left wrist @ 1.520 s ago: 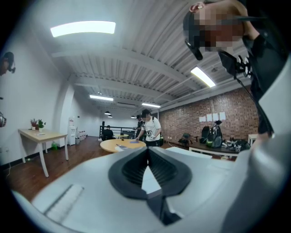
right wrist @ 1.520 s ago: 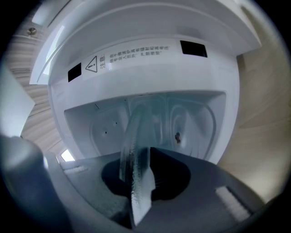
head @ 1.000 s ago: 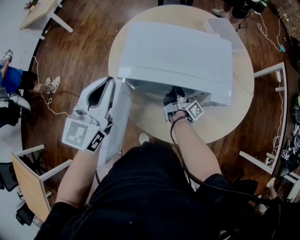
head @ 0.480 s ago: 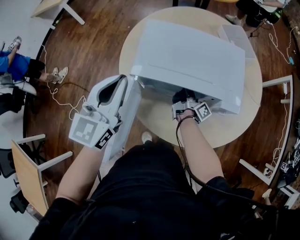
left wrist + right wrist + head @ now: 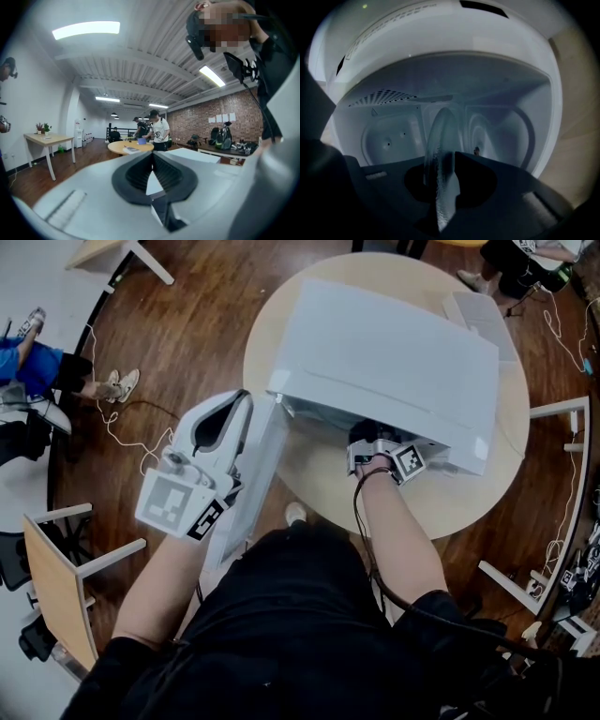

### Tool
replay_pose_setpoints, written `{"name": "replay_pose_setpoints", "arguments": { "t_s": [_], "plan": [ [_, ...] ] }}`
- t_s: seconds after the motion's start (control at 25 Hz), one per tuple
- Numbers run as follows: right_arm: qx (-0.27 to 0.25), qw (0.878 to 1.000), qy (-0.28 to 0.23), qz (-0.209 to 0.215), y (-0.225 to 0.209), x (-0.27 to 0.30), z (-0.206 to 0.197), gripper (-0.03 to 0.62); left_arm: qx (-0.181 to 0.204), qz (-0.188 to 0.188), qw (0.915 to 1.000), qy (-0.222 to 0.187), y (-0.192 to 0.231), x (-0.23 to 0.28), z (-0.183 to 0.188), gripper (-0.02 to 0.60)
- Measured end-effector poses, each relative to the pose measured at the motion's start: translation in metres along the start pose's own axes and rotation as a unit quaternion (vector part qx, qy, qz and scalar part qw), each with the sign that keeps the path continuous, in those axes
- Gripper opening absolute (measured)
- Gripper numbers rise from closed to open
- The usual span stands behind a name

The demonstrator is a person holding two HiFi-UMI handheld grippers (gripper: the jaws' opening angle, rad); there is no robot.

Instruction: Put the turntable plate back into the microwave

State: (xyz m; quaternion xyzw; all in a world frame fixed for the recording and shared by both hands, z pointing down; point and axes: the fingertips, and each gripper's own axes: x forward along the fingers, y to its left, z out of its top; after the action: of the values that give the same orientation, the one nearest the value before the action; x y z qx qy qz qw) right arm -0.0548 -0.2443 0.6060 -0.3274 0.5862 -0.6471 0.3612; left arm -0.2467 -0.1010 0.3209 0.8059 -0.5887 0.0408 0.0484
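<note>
Inside the microwave, only the right gripper view shows my jaws clamping the turntable plate on edge; left gripper pinched closed.

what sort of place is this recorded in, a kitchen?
Not a kitchen; probably an open lab or workspace. The microwave sits on a round table over wood floor with loose cables, and the left gripper view shows a brick wall and people at other tables.

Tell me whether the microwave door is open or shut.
Open: the door stands swung out beside the microwave, and the right gripper view looks into its cavity.
</note>
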Motion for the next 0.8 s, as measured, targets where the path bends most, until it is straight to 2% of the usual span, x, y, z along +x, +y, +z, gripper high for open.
{"name": "replay_pose_setpoints", "arguments": {
  "t_s": [0.44, 0.8],
  "plan": [
    [0.0, 1.0, -0.022, -0.017, -0.01, 0.01, 0.0, 0.041, -0.014, 0.016, 0.9998, 0.005, 0.016, -0.011, -0.007, 0.003],
    [-0.026, 0.998, -0.036, -0.036, -0.021, 0.017, 0.011, 0.043, -0.027, 0.034, 0.9991, 0.004, 0.033, -0.025, -0.01, 0.003]
  ]
}}
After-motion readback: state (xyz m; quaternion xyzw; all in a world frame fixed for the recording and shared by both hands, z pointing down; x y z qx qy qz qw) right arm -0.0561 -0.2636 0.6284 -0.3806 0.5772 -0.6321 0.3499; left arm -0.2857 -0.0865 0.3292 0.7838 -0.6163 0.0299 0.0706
